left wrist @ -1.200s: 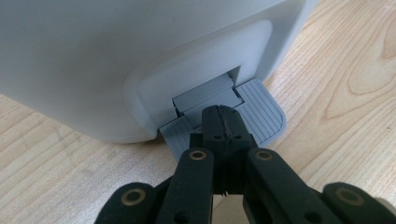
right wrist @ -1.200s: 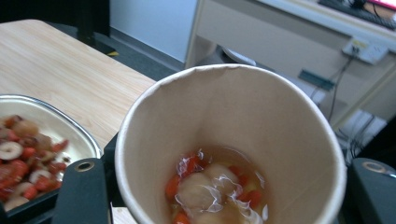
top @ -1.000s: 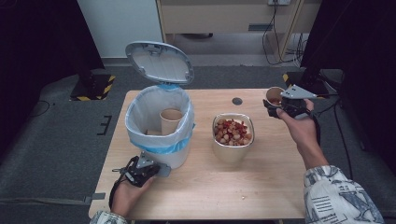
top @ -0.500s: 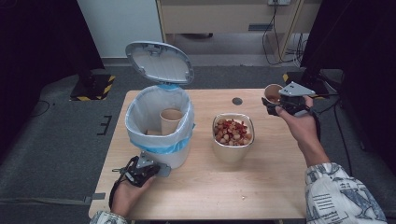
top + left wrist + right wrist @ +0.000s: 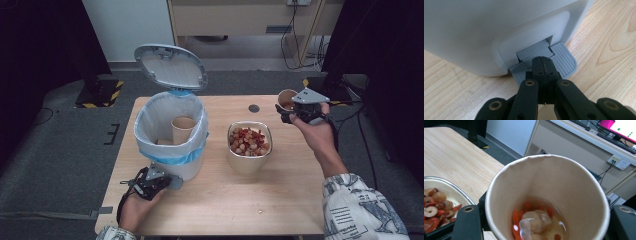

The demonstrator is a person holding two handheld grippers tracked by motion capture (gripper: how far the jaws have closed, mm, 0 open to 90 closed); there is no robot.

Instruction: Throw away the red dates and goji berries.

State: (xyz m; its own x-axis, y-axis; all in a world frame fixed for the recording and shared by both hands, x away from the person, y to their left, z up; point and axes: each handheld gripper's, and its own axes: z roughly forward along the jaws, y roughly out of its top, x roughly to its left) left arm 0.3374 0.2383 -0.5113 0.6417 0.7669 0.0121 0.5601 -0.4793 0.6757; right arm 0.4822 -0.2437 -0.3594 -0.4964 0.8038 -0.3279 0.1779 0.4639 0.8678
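A white pedal bin [image 5: 170, 137] with a blue liner stands on the table, lid [image 5: 170, 67] up, with a paper cup [image 5: 183, 128] inside it. My left gripper [image 5: 170, 181] is shut, its tips pressing down on the bin's grey pedal [image 5: 564, 61]. My right gripper [image 5: 287, 111] is shut on a second paper cup [image 5: 546, 200], held above the table's far right corner. That cup holds red and pale bits of food in liquid. A metal bowl [image 5: 249, 162] of dried red fruit sits between the bin and my right hand.
A small dark hole [image 5: 254, 108] marks the wooden table [image 5: 240, 205] near its far edge. A crumb [image 5: 259, 212] lies near the front edge. Beyond the table are a cabinet with cables [image 5: 290, 30] and dark curtains either side.
My right gripper has carried the cup slightly leftward and nearer the bowl. The left gripper stays on the pedal and the lid stays up.
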